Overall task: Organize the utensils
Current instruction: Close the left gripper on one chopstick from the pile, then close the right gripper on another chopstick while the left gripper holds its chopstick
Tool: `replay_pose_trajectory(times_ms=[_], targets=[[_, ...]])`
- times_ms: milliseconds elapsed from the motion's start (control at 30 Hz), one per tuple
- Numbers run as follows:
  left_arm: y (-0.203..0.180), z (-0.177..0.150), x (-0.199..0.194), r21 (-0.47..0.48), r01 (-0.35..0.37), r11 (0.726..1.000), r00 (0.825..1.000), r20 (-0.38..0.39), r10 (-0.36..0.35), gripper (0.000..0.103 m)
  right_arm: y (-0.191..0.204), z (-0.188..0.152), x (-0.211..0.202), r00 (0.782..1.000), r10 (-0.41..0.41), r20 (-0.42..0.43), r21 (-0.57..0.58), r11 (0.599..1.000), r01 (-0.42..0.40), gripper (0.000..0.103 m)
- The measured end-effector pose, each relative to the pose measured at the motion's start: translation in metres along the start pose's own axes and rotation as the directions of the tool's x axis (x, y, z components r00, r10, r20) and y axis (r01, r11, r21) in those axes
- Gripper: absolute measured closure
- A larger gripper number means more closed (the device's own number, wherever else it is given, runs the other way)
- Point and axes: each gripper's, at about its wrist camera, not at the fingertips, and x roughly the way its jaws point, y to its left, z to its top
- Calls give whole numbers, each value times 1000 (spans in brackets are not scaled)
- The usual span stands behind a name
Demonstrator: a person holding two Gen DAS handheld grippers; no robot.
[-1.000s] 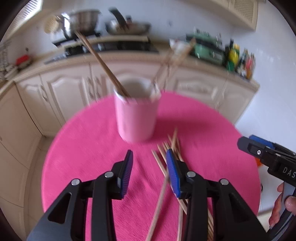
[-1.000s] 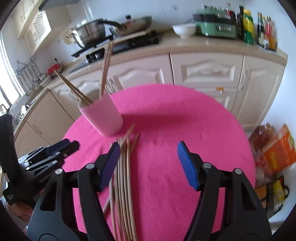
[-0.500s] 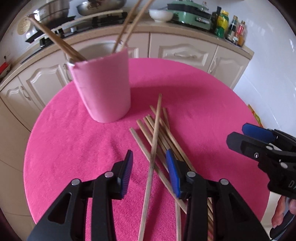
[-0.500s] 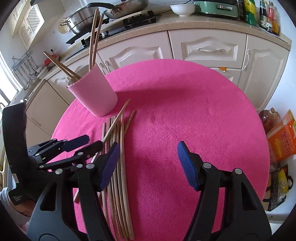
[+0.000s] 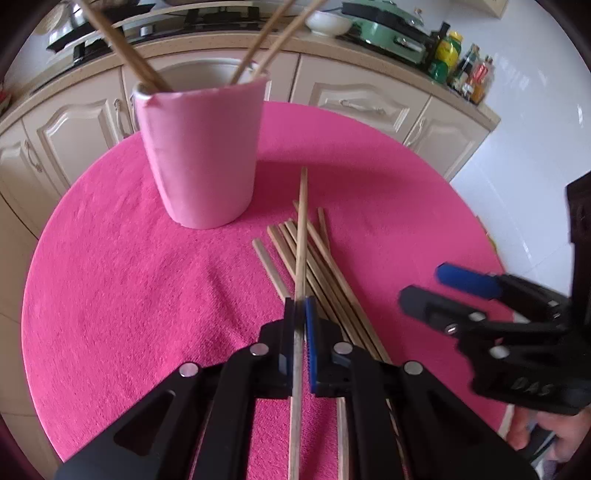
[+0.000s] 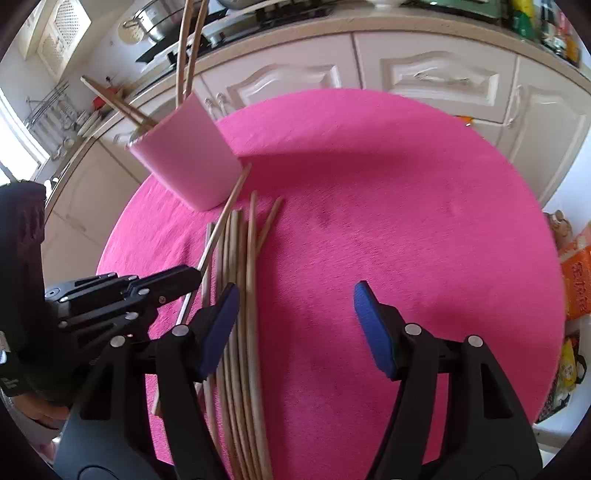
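Observation:
A pink cup [image 5: 201, 155] [image 6: 184, 162] stands on the round table under a pink cloth [image 5: 110, 295] [image 6: 406, 221], with several chopsticks leaning in it. More wooden chopsticks [image 5: 332, 280] [image 6: 240, 332] lie in a loose bundle beside it. My left gripper [image 5: 300, 306] [image 6: 192, 275] is shut on one chopstick [image 5: 302, 229], whose far end points at the cup's base. My right gripper [image 6: 295, 317] [image 5: 424, 286] hovers low over the bundle's right edge. Its jaws are wide and closing slightly. A few sticks lie under its left finger, and its pads touch nothing.
Cream cabinets [image 6: 424, 74] and a counter ring the table's far side, with a hob, pans, a green appliance [image 5: 391, 33] and bottles [image 5: 454, 59]. Food bags [image 6: 576, 280] sit on the floor at the right. A hand [image 5: 546, 435] holds the right gripper.
My left gripper's jaws have shut on one chopstick that lay between them. Both grippers have sunk toward the table and tipped down, so the cup and bundle look nearer.

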Motion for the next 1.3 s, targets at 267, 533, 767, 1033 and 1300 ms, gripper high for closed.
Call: replay_pose_trajectory(times_ms=[267,533,767,1033,1300], targets=[[20,-2,-21,-72,-2,997,998,58,6,97,18,2,19,997,-2,-76,-52,999,-2,68],[28,-4,-29,-109,-10,994,998,68,17,98,27,0,29,992,-37,-121,-73,997,28,72],[19,0,-10,-85,-37,996,999,-11,36,97,22,3,33,985,-65,-159,-71,996,54,76],[9,14,15,-40,-118,992,989,-95,113,96,31,8,39,975,-104,-196,-126,989,80,77],[-2,32,28,-50,-121,991,979,-173,111,76,32,9,39,968,-110,-226,-123,989,84,77]])
